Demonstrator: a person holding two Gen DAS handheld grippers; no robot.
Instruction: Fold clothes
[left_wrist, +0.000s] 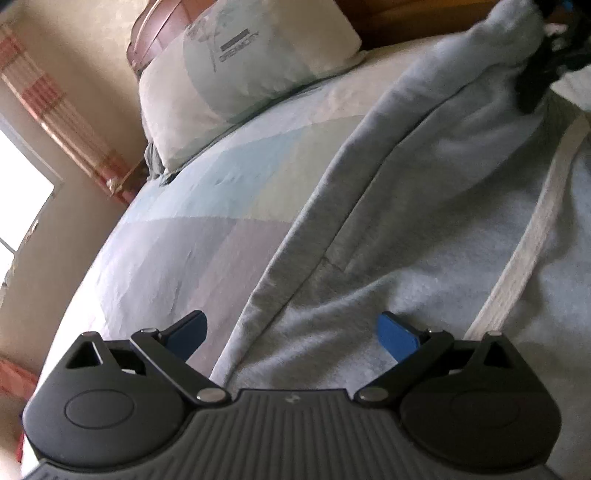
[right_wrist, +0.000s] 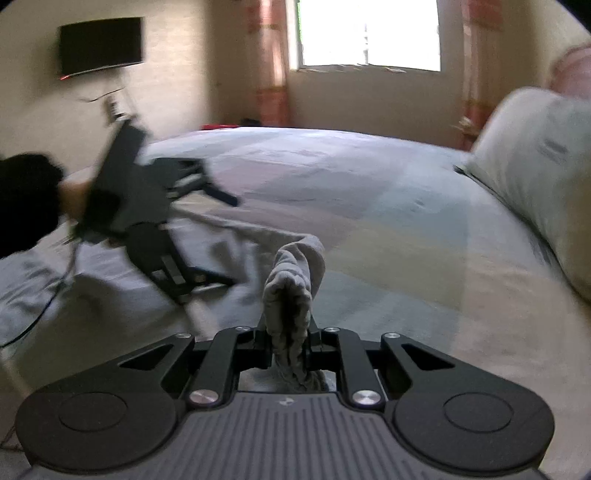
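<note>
A light grey garment (left_wrist: 424, 229) with a white stripe (left_wrist: 532, 221) lies spread on the bed. My left gripper (left_wrist: 291, 334) hovers low over its near edge, jaws wide open, blue pads (left_wrist: 397, 338) apart with nothing pinched. At the top right of the left wrist view, my right gripper (left_wrist: 543, 70) lifts one end of the cloth. In the right wrist view, the right gripper (right_wrist: 290, 343) is shut on a bunched fold of grey garment (right_wrist: 291, 291). The left gripper (right_wrist: 225, 238) appears blurred at the left, open above the cloth, held by a hand with a dark sleeve (right_wrist: 26, 203).
The bed sheet (left_wrist: 207, 221) has pastel colour blocks. A large pillow (left_wrist: 236, 70) lies at the head of the bed, by a wooden headboard (left_wrist: 406, 18). A bright window (right_wrist: 369, 33) with striped curtains and a wall screen (right_wrist: 101, 44) lie beyond the bed.
</note>
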